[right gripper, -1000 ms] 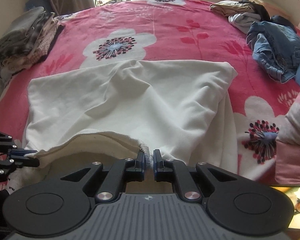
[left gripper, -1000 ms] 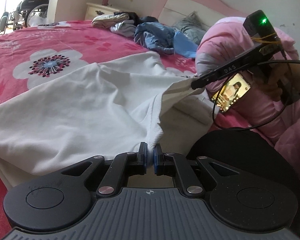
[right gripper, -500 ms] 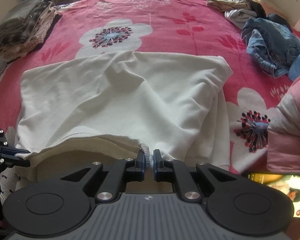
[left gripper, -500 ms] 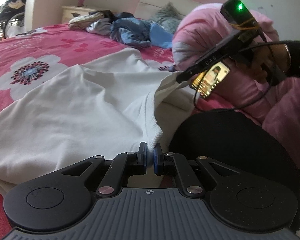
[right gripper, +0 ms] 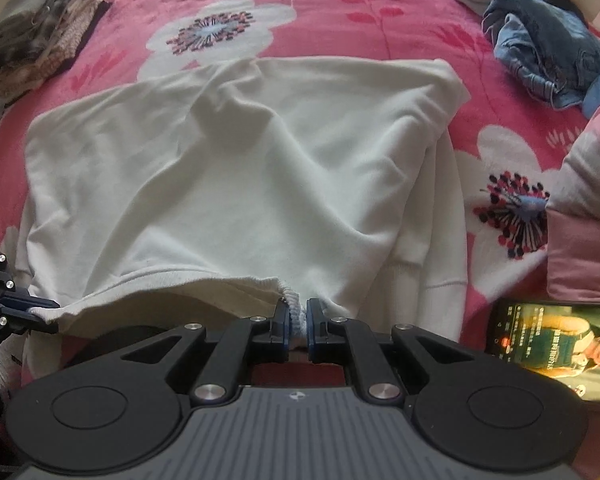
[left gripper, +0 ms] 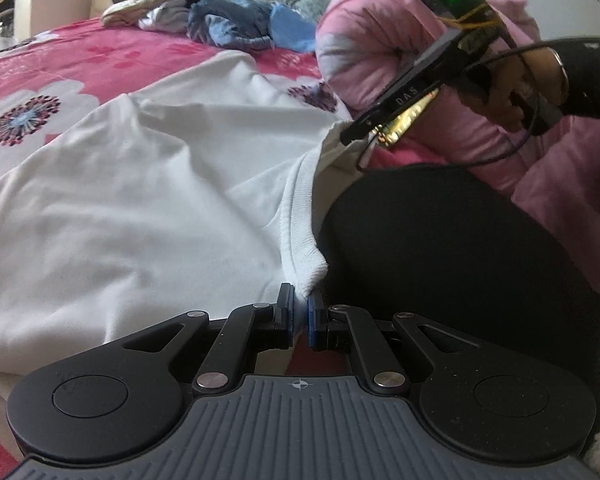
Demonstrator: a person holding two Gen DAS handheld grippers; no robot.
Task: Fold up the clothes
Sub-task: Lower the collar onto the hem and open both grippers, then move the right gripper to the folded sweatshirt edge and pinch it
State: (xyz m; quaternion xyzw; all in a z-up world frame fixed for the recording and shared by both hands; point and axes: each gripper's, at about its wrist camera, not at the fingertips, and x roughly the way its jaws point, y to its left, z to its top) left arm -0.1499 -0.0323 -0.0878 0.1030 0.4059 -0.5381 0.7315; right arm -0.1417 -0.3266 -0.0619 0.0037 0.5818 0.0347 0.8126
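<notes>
A: Where is the garment, and what are the 2 grippers doing?

B: The white sweatshirt (right gripper: 236, 168) lies spread on the pink floral bedspread (right gripper: 320, 20), its body flat and its ribbed hem (right gripper: 172, 280) lifted at the near edge. The right gripper (right gripper: 298, 320) is clenched on the hem near the middle of that edge. The left gripper (left gripper: 299, 318) is clenched on the hem too, at the near left corner.

A: What could go wrong from here?

B: I judge 3 risks. Each pinch takes only a small bunch of rib, so a hard pull across the bed could slip the fabric out of 1 grip and drop that corner. The body already shows wrinkles, and the sleeve (right gripper: 440, 220) is tucked along the right side; carrying the hem far over that would likely trap creases or drag the sleeve out. A phone (right gripper: 556, 344) lies at the near right, just beside the right gripper, and its cable hangs close to the hem in the left view, so a sweep could snag it.

A: Any containers?

B: None visible. Loose denim clothes (right gripper: 540, 52) sit far right, and a stack of folded clothes (right gripper: 32, 48) far left, all straight on the bed.
</notes>
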